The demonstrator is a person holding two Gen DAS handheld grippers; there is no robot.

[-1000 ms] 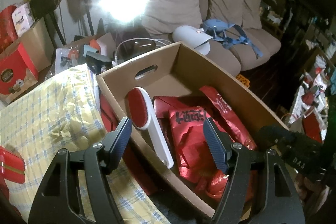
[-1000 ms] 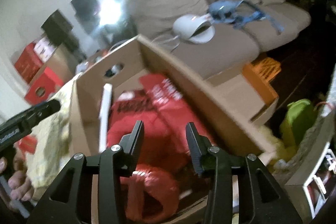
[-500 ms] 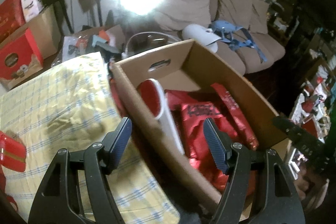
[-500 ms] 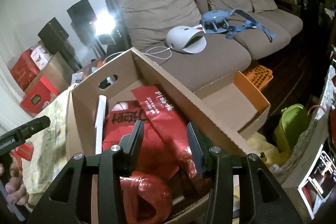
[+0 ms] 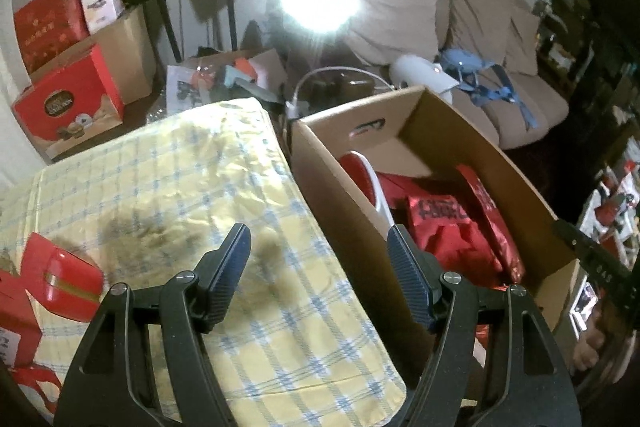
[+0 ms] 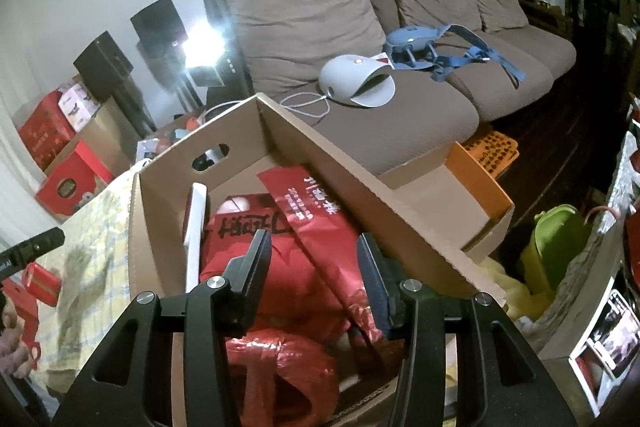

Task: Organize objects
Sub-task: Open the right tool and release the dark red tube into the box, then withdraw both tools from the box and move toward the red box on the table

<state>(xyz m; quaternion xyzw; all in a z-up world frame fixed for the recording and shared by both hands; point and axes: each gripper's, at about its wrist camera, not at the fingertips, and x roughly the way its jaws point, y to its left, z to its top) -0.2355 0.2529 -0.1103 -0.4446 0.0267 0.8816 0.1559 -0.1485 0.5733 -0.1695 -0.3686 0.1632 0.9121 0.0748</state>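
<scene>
Right wrist view: one cardboard box (image 6: pixel 340 167), three red packets (image 6: pixel 316 223), one white brush (image 6: pixel 196 227)

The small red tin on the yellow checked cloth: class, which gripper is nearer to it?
Left. The left gripper hangs open over the cloth, the red tin just beside it. The right gripper is over the cardboard box, across from the tin.

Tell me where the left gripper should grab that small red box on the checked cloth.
Probably across the red box's two long sides, coming down from above. It lies flat on the yellow checked cloth, top face exposed, and looks narrow enough for the open left gripper.
</scene>
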